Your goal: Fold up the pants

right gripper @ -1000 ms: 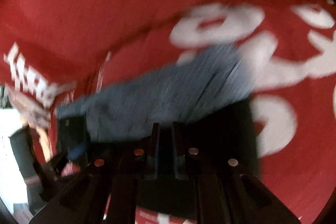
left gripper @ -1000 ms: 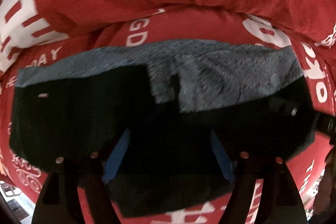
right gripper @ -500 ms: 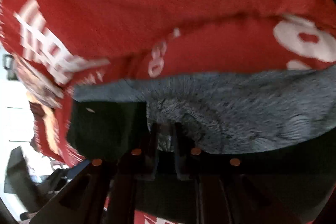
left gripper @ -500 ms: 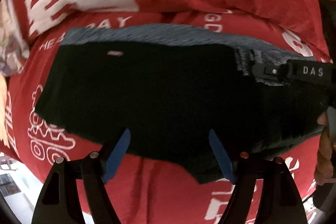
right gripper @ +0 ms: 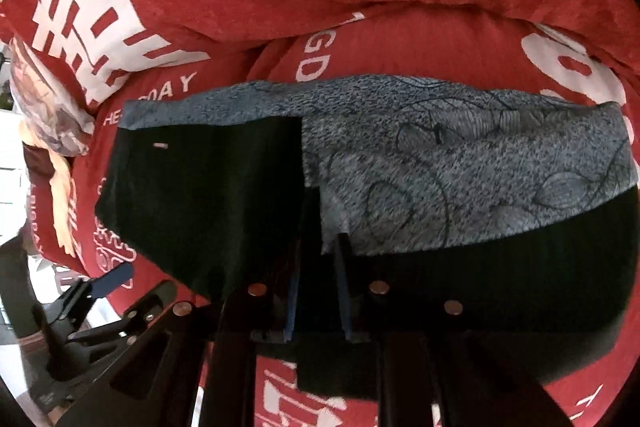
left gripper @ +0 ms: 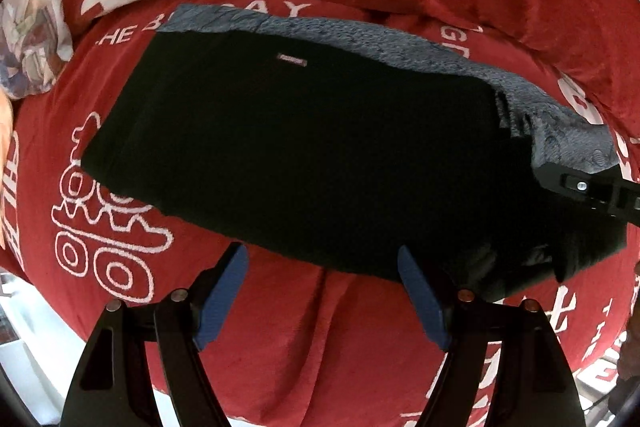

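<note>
Red bedding (left gripper: 360, 327) printed with white lettering covers the bed where the black pants (left gripper: 312, 155) lie spread, their grey fleece lining (right gripper: 460, 167) turned out along the far edge. Left hand-held gripper (left gripper: 324, 291) hovers wide apart, empty, just short of the near hem. Right hand-held gripper (right gripper: 318, 291) is clamped on the pants' edge

The left gripper (left gripper: 322, 291) has let go of the black pants (left gripper: 312, 155) and pulled back; its blue fingers (left gripper: 420, 299) now stand wide apart at the bottom of the frame. The right gripper (right gripper: 318, 291) has brought its pinched flap down lower.
</note>
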Demonstrator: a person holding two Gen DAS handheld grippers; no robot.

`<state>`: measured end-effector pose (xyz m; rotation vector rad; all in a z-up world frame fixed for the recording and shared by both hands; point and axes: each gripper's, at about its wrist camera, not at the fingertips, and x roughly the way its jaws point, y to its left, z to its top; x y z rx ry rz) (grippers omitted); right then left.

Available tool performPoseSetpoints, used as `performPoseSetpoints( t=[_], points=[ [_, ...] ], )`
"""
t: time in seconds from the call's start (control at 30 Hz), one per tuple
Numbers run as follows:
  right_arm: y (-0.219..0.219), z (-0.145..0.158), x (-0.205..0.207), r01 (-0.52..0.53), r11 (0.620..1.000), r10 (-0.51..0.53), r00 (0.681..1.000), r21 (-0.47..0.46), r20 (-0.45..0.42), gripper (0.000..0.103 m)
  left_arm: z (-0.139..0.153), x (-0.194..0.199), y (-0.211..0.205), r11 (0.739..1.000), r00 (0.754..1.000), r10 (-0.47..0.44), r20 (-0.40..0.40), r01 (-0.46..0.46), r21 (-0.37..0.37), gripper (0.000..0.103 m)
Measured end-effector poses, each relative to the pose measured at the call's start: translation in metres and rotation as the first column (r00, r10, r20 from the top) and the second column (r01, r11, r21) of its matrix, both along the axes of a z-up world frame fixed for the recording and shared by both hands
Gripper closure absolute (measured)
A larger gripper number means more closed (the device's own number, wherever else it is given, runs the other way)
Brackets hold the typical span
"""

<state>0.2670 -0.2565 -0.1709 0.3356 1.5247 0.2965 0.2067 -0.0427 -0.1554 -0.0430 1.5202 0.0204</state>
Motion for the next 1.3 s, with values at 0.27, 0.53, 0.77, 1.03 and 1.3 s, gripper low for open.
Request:
performPoseSetpoints(
  t=[0.27, 0.53, 0.77, 1.03, 1.3],
  points=[
    [0.017, 0.031, -0.021, -0.055, 0.997, 0.057, 0.997, -0.046, 0.049, 0.046, 0.005, -0.002, 0.013, 1.0, 1.0, 0.021, 0.0, -0.021, -0.023, 0.024],
    [0.032, 0.022, -0.041, -0.091, 0.99, 0.092, 0.996, -0.108, 0.004, 0.043, 0.006, -0.003, 0.024, 0.999, 0.999, 0.036, 0.007, -0.036, -0.03, 0.024],
    [0.034, 0.022, -0.044, -0.061, 0.992, 0.06, 0.998, -0.114, -0.016, 0.039, 0.004, -0.011, 0.035, 0.999, 0.999, 0.051, 0.007, -0.051, -0.016, 0.003],
    [0.039, 0.026, -0.049, -0.077, 0.987, 0.078, 0.997, -0.143, 0.005, 0.024, -0.005, -0.015, 0.045, 0.998, 0.997, 0.06, -0.04, -0.061, -0.022, 0.003],
    [0.035, 0.022, -0.051, -0.093, 0.974, 0.095, 0.996, -0.208, -0.002, 0.015, -0.014, -0.018, 0.049, 0.996, 0.994, 0.077, -0.082, -0.08, -0.029, 0.003]
  ],
)
